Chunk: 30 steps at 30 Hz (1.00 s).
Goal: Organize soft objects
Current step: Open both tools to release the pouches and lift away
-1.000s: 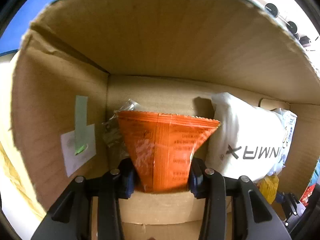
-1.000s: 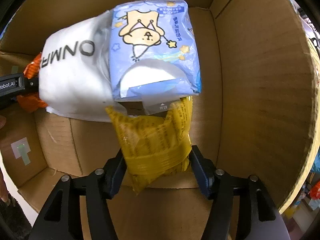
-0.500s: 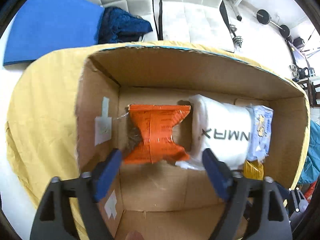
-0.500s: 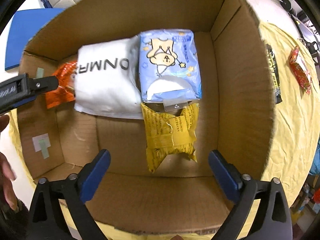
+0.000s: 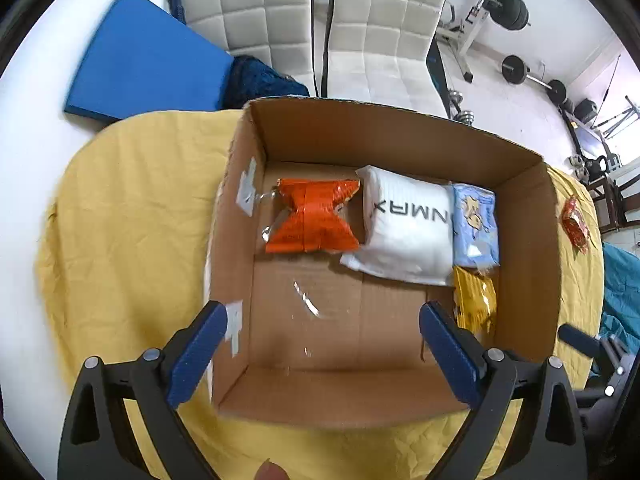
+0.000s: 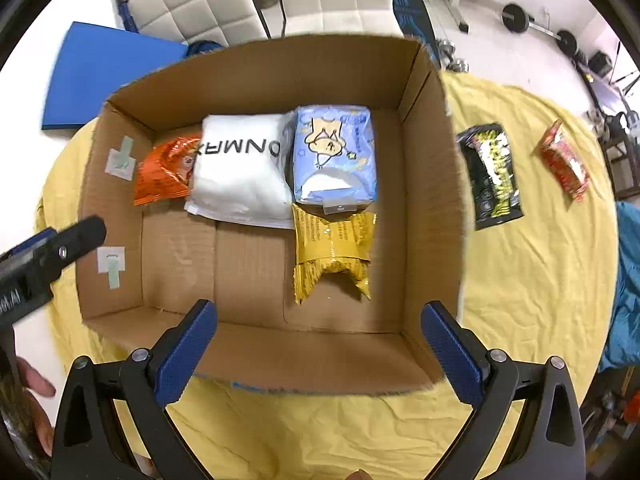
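Both grippers up out of the cardboard box (image 6: 432, 184), orange packet (image 5: 314, 220) and yellow packet (image 6: 330, 250) released inside.

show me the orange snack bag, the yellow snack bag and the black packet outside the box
orange snack bag (image 5: 311, 216): left wrist view, pinched middle
yellow snack bag (image 6: 330, 248): right wrist view, centre
black packet (image 6: 493, 176): right wrist view, middle

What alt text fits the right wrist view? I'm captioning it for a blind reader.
An open cardboard box on a yellow cloth holds an orange packet, white package, blue tissue pack and yellow packet. The right gripper hovers above, fingers apart and empty. A black packet and red packet lie outside the box.
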Motion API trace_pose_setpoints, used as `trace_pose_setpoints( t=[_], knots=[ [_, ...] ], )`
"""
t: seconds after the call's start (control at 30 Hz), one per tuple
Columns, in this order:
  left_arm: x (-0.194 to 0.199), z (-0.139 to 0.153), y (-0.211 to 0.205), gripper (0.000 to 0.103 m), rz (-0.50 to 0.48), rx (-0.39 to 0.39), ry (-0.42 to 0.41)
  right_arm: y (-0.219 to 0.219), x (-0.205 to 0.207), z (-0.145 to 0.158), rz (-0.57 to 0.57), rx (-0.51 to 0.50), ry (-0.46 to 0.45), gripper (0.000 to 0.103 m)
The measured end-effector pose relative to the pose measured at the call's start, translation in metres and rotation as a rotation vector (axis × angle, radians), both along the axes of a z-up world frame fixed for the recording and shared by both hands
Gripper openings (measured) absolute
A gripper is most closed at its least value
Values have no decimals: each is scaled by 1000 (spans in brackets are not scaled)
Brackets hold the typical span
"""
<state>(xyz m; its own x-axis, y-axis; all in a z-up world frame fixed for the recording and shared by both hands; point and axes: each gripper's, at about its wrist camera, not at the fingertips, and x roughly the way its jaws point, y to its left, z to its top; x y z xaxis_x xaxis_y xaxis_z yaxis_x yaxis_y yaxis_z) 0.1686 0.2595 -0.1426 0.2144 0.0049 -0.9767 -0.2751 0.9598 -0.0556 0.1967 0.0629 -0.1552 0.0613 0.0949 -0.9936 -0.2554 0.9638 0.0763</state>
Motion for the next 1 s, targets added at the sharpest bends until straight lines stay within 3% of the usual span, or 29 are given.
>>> trace_pose_setpoints(
  t=[0.23, 0.53, 0.77, 1.0],
  knots=[
    [-36, 21, -18, 99, 31, 42, -49, -17, -22, 35, 17, 25, -74, 103],
    [-58, 42, -50, 99, 62, 51, -80, -57, -34, 60, 17, 77, -95, 103],
    [-41, 53, -117, 99, 6, 8, -103, -139, -21, 74, -53, 72, -109, 103],
    [9, 49, -219, 99, -127, -52, -87, -244, 17, 80, -147, 7, -137, 103]
  ],
)
